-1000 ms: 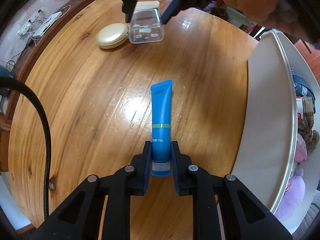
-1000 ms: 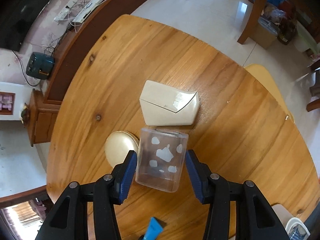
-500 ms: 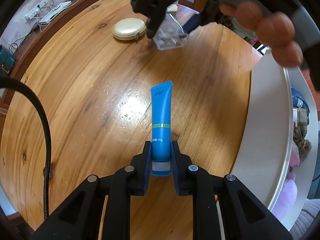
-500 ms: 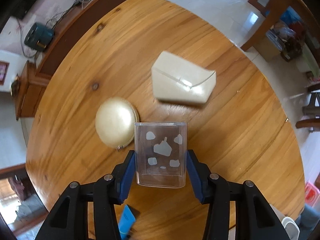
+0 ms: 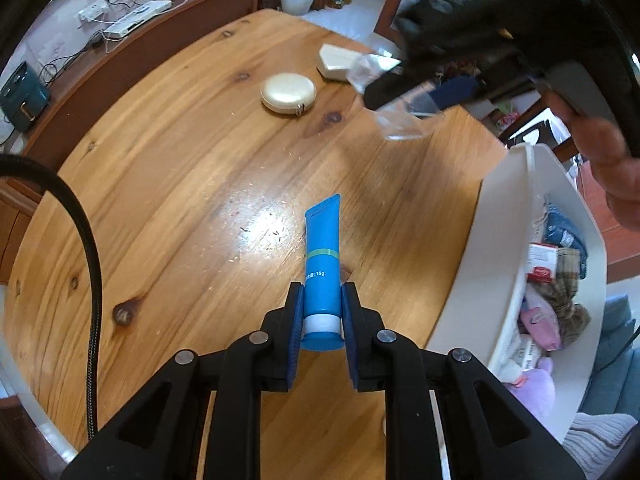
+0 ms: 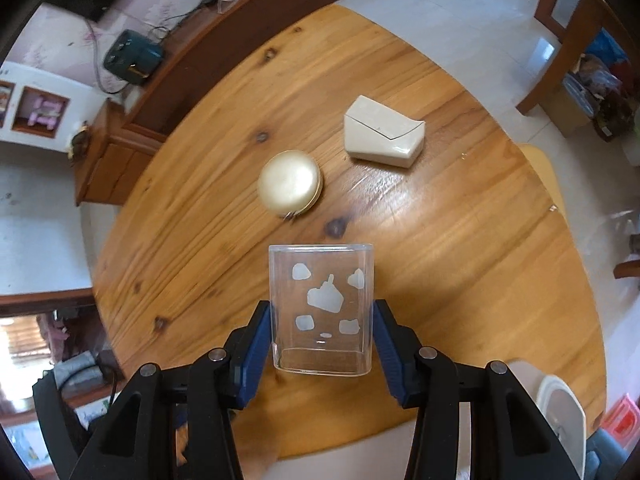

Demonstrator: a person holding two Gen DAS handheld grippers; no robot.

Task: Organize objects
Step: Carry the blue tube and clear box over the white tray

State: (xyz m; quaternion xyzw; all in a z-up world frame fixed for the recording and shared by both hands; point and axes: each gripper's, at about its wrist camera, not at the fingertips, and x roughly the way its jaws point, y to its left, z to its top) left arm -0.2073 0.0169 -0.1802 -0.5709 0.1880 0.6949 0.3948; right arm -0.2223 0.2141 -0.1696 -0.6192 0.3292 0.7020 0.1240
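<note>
My left gripper [image 5: 321, 312] is shut on a blue tube [image 5: 322, 252] near its white cap, held above the round wooden table [image 5: 168, 184]. My right gripper [image 6: 322, 324] is shut on a clear plastic box [image 6: 321, 304] with white cloud prints, lifted off the table. In the left wrist view that clear box [image 5: 400, 120] hangs blurred in the air at the upper right, in the right gripper, with a hand [image 5: 608, 160] behind it. A round cream compact [image 6: 289, 181] and a cream angular case [image 6: 382, 133] lie on the table beyond.
A white bin [image 5: 512, 240] holding cloth and small packets stands at the table's right edge, close to the left gripper. A black cable [image 5: 86, 240] curves over the left side. A wooden sideboard [image 5: 132, 40] with power strips runs behind the table.
The right gripper closed on the clear box, lifted it off the table and carried it right and nearer, away from the compact and the case. The left gripper keeps its hold on the blue tube.
</note>
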